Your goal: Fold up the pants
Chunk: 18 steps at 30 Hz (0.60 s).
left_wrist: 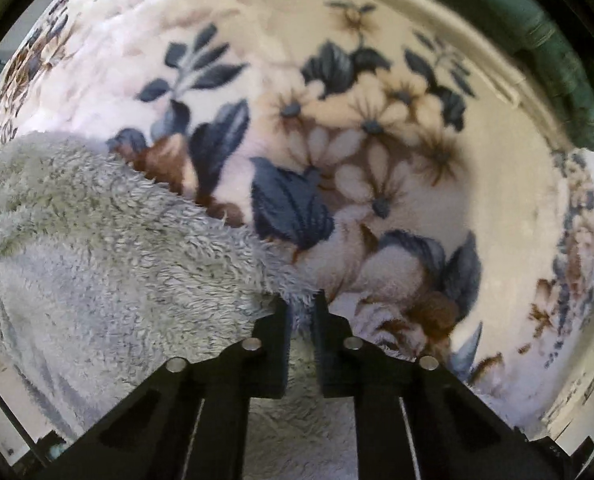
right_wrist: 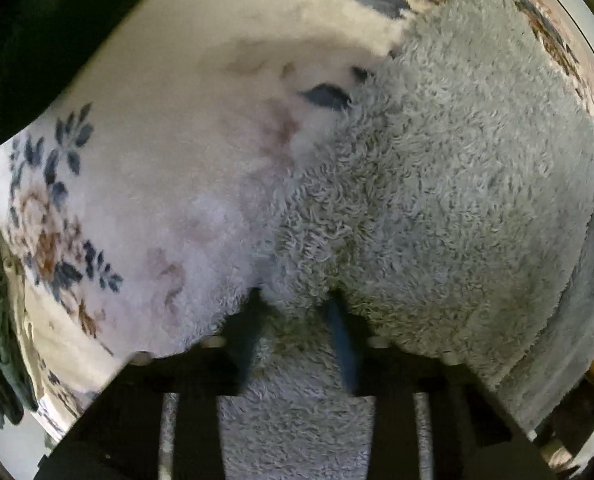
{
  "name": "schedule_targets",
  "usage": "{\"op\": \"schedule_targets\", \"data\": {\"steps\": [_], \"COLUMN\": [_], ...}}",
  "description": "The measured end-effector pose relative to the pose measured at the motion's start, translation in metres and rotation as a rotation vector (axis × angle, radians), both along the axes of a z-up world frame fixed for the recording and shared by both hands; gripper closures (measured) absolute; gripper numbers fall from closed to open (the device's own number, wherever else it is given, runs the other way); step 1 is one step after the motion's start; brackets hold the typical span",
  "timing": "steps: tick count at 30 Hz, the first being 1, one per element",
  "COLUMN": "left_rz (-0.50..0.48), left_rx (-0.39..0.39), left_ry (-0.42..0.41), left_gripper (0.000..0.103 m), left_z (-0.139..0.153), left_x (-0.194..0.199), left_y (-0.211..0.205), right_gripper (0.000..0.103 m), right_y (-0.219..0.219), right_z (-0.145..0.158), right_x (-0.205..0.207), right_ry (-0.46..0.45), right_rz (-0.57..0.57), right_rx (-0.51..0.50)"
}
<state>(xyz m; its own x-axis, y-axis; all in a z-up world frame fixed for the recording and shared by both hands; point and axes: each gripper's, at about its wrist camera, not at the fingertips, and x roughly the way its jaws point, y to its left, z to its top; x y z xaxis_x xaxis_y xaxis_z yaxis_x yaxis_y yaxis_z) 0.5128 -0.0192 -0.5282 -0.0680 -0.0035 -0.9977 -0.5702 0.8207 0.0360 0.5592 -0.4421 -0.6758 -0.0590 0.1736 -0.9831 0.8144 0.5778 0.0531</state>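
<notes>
The pants are fluffy pale grey-blue fleece. In the left wrist view they (left_wrist: 109, 264) fill the lower left, lying on a floral blanket (left_wrist: 337, 128). My left gripper (left_wrist: 301, 304) is shut on the edge of the pants, with fabric pinched between its black fingers. In the right wrist view the pants (right_wrist: 437, 200) fill the right and centre. My right gripper (right_wrist: 297, 300) holds a bunch of the pants between its fingers, which stand a little apart around the thick fleece.
The white blanket with blue and brown flowers (right_wrist: 137, 184) covers the surface under the pants. A dark green cloth (left_wrist: 545, 56) lies along the far right in the left wrist view. A dark shape (right_wrist: 37, 40) fills the upper left of the right wrist view.
</notes>
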Motion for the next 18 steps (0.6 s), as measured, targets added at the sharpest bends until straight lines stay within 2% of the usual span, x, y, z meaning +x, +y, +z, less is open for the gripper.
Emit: {"op": "schedule_targets", "data": {"steps": [1,3,6,10,12,13,15,16,18], "left_rz": [-0.003,-0.027,-0.076,-0.111,-0.122,-0.128,-0.126,-0.121,-0.108], "left_rx": [-0.007,-0.008,0.001,-0.012,-0.014,-0.012,-0.012,-0.02,-0.03], "left_ry": [-0.021,-0.066,-0.13,-0.221,-0.26,-0.287,-0.31,-0.316,-0.329], "left_gripper": [0.098,0.098,0.099,0.099,0.099,0.099,0.099,0.099,0.099], "left_z": [0.007,0.031,0.069,0.131,0.133,0.15,0.158,0.152,0.166], "left_x": [-0.005,-0.02,-0.042,-0.092,-0.089,-0.108,-0.127,-0.13,-0.162], "left_y": [0.0,-0.003,-0.011,-0.019,0.002,0.003,-0.001,-0.002,-0.002], "right_gripper": [0.094,0.097,0.098,0.099,0.099,0.099,0.099,0.099,0.099], "right_y": [0.0,0.002,0.005,0.017,0.006,-0.007,-0.01,-0.01,-0.014], "right_z": [0.008,0.024,0.05,0.087,0.104,0.115,0.138,0.15,0.171], "right_x": [-0.002,-0.009,-0.022,-0.042,-0.06,-0.073,-0.1,-0.115,-0.144], "right_ry": [-0.034,-0.081,-0.135,-0.212,-0.25,-0.261,-0.294,-0.308,-0.33], "right_rz": [0.006,0.025,0.064,0.118,0.128,0.134,0.15,0.169,0.191], "right_rx": [-0.014,-0.042,-0.062,-0.094,-0.085,-0.081,-0.07,-0.079,-0.086]}}
